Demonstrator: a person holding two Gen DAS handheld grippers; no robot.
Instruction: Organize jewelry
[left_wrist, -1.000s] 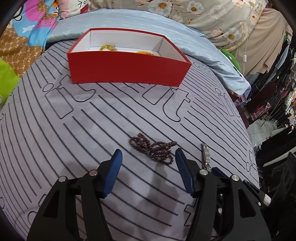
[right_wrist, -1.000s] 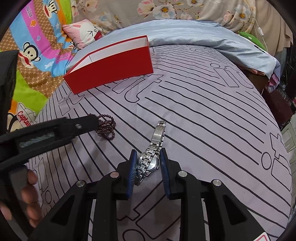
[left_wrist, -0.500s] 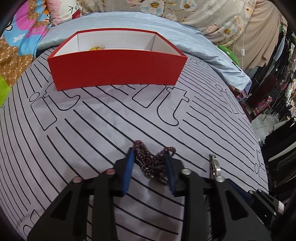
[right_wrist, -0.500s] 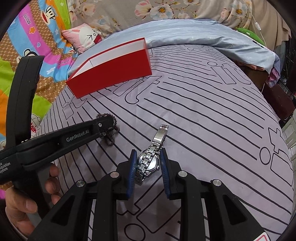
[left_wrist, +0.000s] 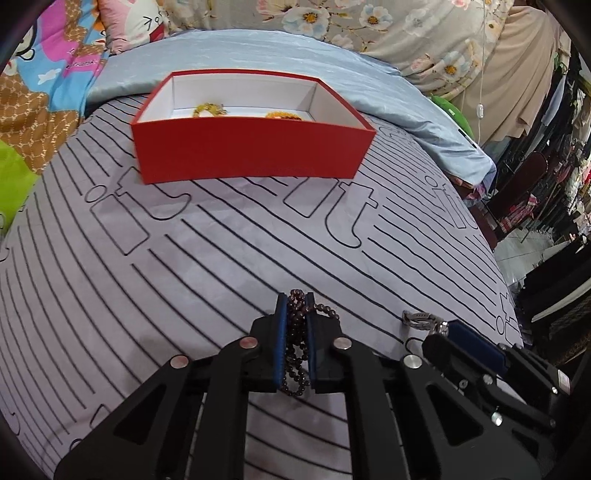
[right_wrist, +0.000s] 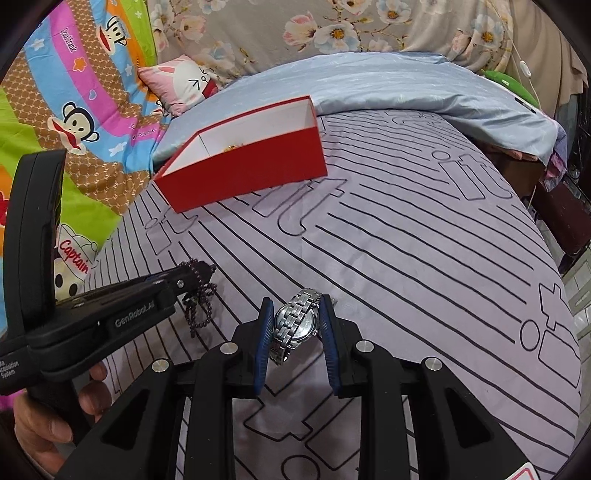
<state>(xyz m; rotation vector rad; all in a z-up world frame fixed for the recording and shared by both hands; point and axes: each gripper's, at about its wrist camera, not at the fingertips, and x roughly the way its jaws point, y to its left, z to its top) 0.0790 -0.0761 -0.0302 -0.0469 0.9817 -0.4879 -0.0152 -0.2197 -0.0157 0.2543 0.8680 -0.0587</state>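
A dark bead bracelet (left_wrist: 295, 347) hangs between the blue pads of my left gripper (left_wrist: 295, 306), whose jaws are closing and press on it; its loops dangle just above the striped sheet (right_wrist: 199, 310). My right gripper (right_wrist: 295, 300) is shut on a silver watch (right_wrist: 295, 323), which is tilted on edge with its band hanging down. In the left wrist view the watch (left_wrist: 417, 318) shows at the tip of the right gripper (left_wrist: 443, 328). An open red box (left_wrist: 251, 155) sits further back on the bed, holding a gold piece (left_wrist: 208, 108) and an orange piece (left_wrist: 284, 115).
The grey sheet with black stripes (right_wrist: 406, 240) spreads between the grippers and the box (right_wrist: 243, 173). A light blue blanket (left_wrist: 258, 51) and cartoon pillows (right_wrist: 184, 79) lie behind the box. The bed's edge drops off at the right. A hand (right_wrist: 37, 424) holds the left gripper's handle.
The left jaws went from wide open around the bead bracelet to shut on it, and the beads rose off the sheet. The watch went from lying flat to tilted up between the right pads.
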